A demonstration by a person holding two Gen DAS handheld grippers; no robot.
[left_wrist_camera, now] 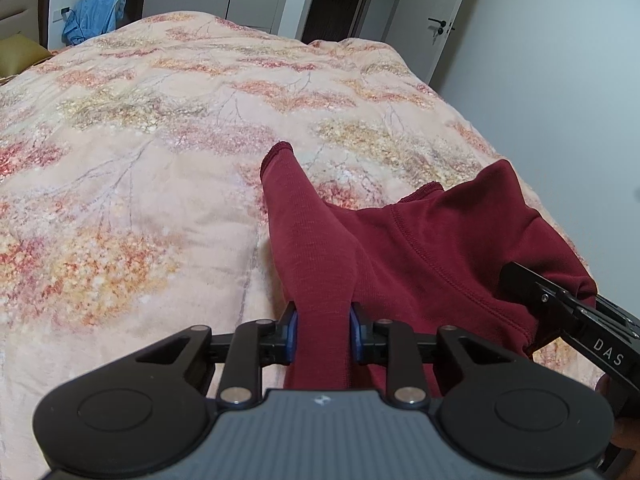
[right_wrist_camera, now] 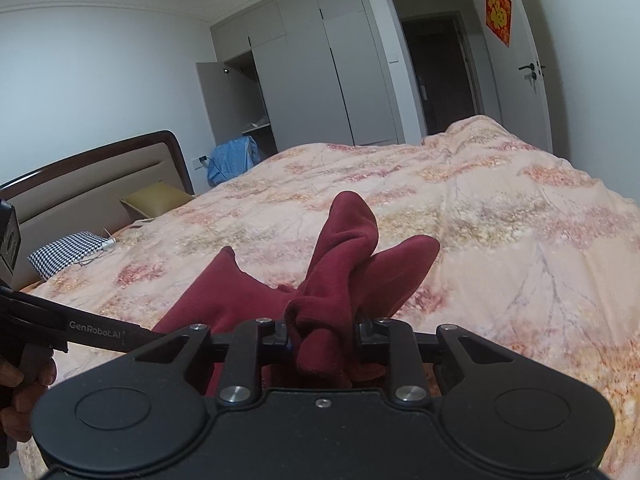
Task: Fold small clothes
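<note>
Bed (right_wrist_camera: 500, 208), floral quilt; maroon garment (left_wrist_camera: 420, 248), olive pillow (right_wrist_camera: 156, 198), houndstooth cushion (right_wrist_camera: 64, 252).

Dark red garment (left_wrist_camera: 420, 248): soft knit cloth, fine ribbing, matt, stitched seams and hems.
Bed cover (left_wrist_camera: 160, 160): quilted cotton-like cloth, matt, lightly wrinkled, printed leaf pattern.
Left gripper (left_wrist_camera: 322, 334): matt black plastic arms, blue rubbery pads (left_wrist_camera: 293, 334), shiny metal rivets, ribbed grey plastic body.
Right gripper (right_wrist_camera: 324, 338): matt black plastic, smooth, bright metal pins.
Headboard (right_wrist_camera: 100, 184): padded beige panel, smooth; glossy dark wood rim.
Wardrobe (right_wrist_camera: 312, 68): smooth matt grey panels.
Far blue cloth (right_wrist_camera: 232, 158): thin, crumpled.
Door handle (right_wrist_camera: 530, 68): dark metal.
</note>
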